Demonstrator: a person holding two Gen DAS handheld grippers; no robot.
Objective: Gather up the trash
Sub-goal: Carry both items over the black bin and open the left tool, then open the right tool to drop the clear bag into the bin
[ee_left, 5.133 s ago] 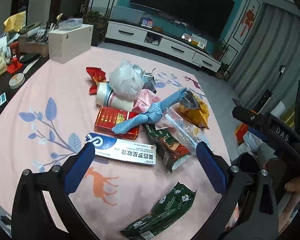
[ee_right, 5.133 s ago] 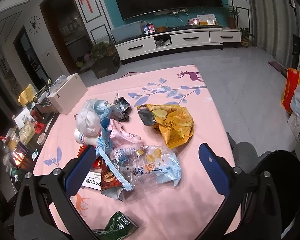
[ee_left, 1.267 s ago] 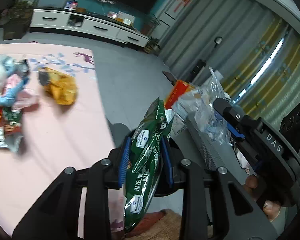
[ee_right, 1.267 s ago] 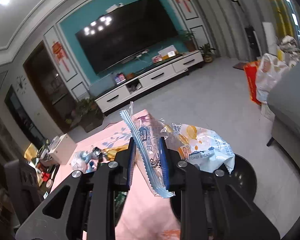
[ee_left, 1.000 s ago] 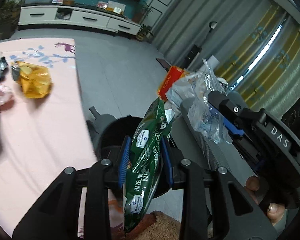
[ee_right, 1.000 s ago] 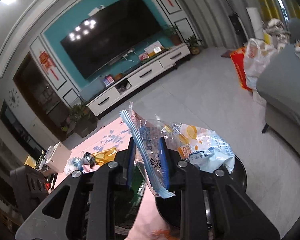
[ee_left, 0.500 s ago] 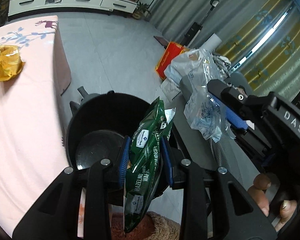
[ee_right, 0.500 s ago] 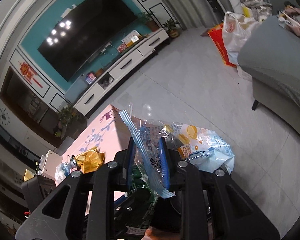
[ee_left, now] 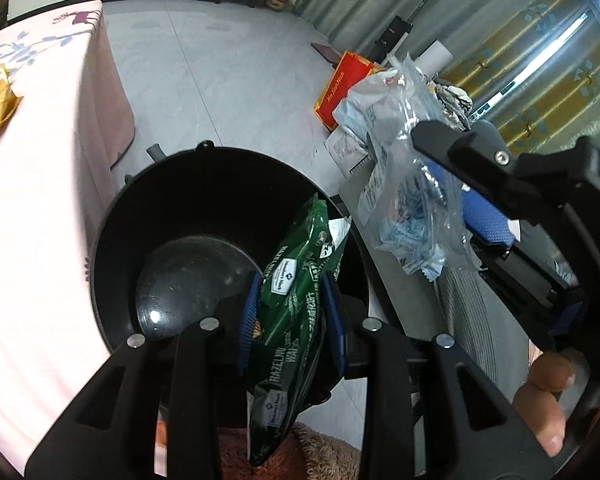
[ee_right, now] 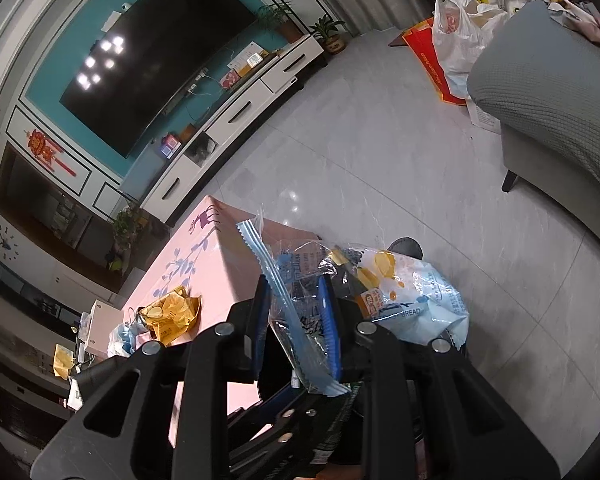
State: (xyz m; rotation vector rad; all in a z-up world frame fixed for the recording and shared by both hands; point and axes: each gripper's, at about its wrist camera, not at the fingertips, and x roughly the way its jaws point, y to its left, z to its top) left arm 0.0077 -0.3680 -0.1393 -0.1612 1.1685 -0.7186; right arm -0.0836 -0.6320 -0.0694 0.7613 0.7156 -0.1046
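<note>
My left gripper (ee_left: 290,312) is shut on a green hazelnut wafer wrapper (ee_left: 296,300) and holds it over the open black trash bin (ee_left: 112,240) beside the pink table. My right gripper (ee_right: 298,320) is shut on a clear and light-blue bread bag (ee_right: 400,304); it shows in the left wrist view (ee_left: 456,200) up and to the right of the bin, with the bag (ee_left: 404,184) hanging from it. The bin is mostly hidden under the bag in the right wrist view.
The pink tablecloth table (ee_left: 40,184) stands left of the bin, with a yellow snack bag (ee_right: 172,312) and more trash on it. A grey sofa (ee_right: 548,100), a red box (ee_left: 344,84) and a white plastic bag (ee_right: 456,36) are on the floor side.
Both grippers picked wrappers off the table and carried them right. Over the last second the left gripper has swung over the bin's opening, and the right gripper has tilted down toward it.
</note>
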